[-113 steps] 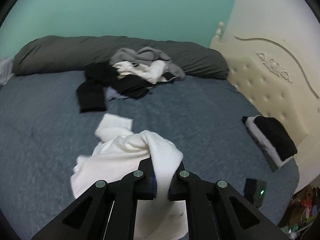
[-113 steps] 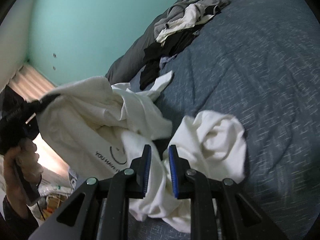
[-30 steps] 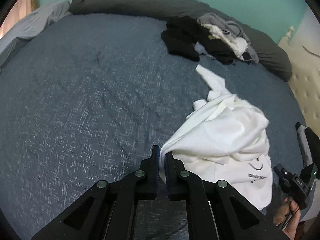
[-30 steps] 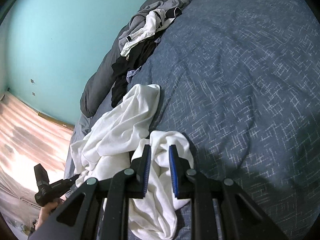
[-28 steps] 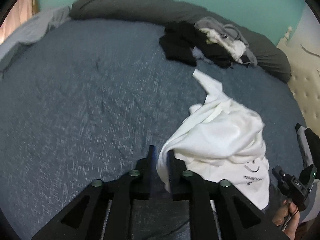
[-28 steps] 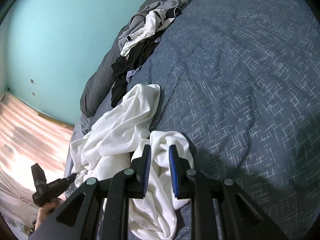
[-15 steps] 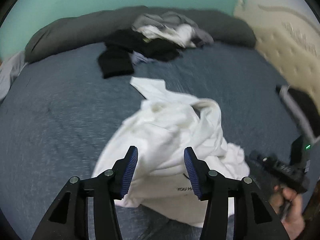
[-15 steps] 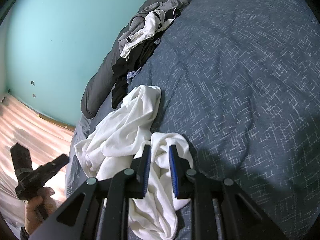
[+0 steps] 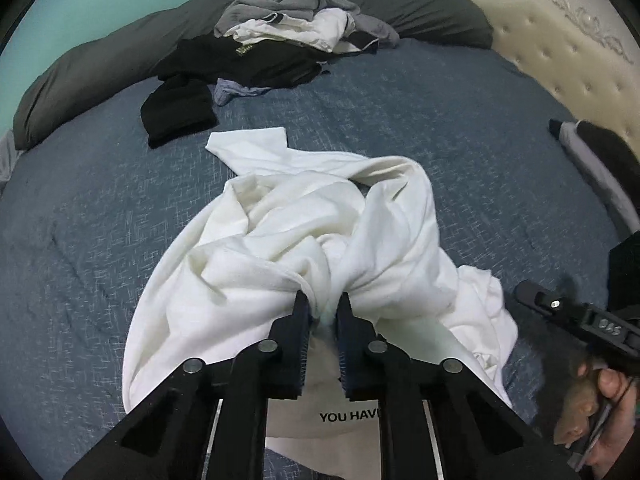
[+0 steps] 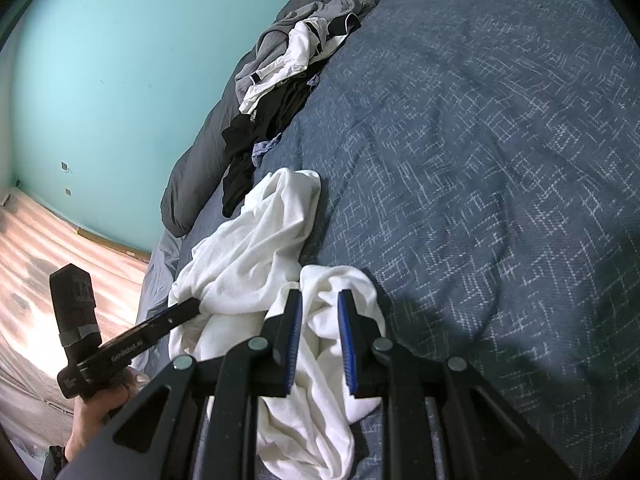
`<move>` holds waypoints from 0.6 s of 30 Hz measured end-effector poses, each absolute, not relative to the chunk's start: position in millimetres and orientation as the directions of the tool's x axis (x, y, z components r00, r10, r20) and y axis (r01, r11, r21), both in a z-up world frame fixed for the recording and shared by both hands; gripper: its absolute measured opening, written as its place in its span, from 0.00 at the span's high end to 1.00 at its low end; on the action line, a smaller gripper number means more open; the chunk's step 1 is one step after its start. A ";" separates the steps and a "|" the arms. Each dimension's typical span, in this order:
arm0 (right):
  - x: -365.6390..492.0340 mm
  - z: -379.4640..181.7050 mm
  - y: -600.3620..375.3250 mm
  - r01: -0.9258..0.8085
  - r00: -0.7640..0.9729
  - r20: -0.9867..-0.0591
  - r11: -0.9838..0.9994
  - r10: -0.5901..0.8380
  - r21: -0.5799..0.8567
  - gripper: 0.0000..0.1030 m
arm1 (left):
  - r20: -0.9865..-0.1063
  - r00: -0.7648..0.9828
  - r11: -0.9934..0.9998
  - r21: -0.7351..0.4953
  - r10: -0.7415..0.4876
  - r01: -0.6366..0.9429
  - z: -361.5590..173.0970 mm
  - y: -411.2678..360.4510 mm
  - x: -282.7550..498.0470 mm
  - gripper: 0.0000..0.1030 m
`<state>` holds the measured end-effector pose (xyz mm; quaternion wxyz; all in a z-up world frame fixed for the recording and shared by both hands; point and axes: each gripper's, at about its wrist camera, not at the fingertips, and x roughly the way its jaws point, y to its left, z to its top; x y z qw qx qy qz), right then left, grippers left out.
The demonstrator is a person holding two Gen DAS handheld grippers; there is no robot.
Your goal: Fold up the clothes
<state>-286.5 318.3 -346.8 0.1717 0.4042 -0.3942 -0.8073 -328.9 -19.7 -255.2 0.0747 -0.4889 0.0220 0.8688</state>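
A crumpled white T-shirt (image 9: 280, 240) with black print "YOU HAVE" lies on the blue bedspread (image 9: 480, 140). My left gripper (image 9: 322, 304) points down at its middle. Its jaws are closing and pinch a bunched fold of the white fabric between the blue pads. In the right wrist view the same shirt (image 10: 256, 240) spreads to the left, and my right gripper (image 10: 320, 300) is shut on a thick fold near its end. The left gripper's tip (image 10: 192, 304) bites into the cloth at the left there. A hand (image 9: 592, 400) holds the right gripper at the lower right.
A pile of black, grey and white clothes (image 9: 280, 48) lies at the far side against a long grey bolster (image 9: 80, 80). A folded black-and-white stack (image 9: 592, 152) sits at the right by the cream tufted headboard (image 9: 560, 52). A teal wall (image 10: 120, 80) stands behind.
My left gripper let go of the shirt's edge, opened wide, swung over the shirt's middle and closed on a bunch of cloth there. The right gripper kept still with its fold.
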 end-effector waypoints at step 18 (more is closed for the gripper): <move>-286.0 -345.2 309.3 -0.021 -0.599 -0.526 -0.644 -0.604 0.764 0.83 | -0.633 -0.773 -0.926 -0.270 -0.035 0.262 -154.9 -207.2 -271.5 0.93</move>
